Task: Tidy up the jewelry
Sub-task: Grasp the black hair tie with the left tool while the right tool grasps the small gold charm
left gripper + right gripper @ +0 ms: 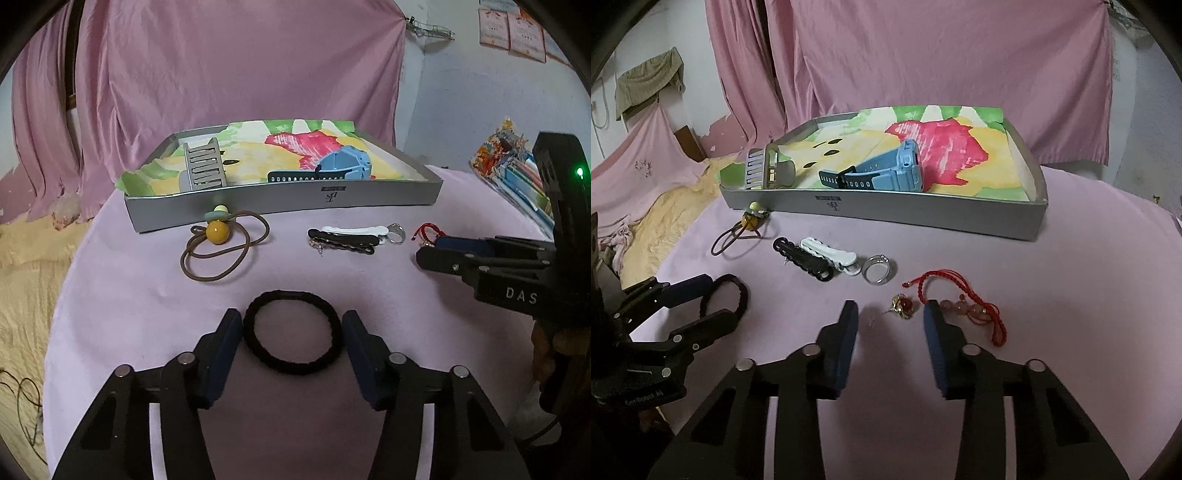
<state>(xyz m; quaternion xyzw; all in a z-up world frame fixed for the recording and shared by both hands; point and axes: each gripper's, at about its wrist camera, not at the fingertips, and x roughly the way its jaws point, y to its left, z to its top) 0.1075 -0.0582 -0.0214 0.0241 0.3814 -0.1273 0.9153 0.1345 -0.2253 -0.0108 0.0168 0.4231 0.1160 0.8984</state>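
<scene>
On the left of the worktop point(122, 295), which a pink cloth covers, the brown hair tie point(221, 251) with a yellow bead lies just before the grey tray point(280, 201). Near it, the left claw point(291, 332) is released, and its two fingers stand on both sides of the black hair band point(291, 332), close to it but not yet pressing it. I judge this band to be soft, light and elastic; it will flatten when it is squeezed, so it is better to pinch one side of the ring than to close across the whole ring.

In the middle lie the black and white hair clips point(816, 258), touching each other, and just beside them the silver ring point(877, 273).

More to the right, the right claw point(890, 317) is also released and holds nothing. A small gold earring with a red stone point(903, 306) lies between its fingertips, and the red cord bracelet point(960, 295) lies just beside. The earring looks tiny, hard and slippery, so it probably needs a precise hold on the ball.

Inside the tray, a blue watch point(886, 173) and a grey comb-like clip point(768, 171) already rest.
</scene>
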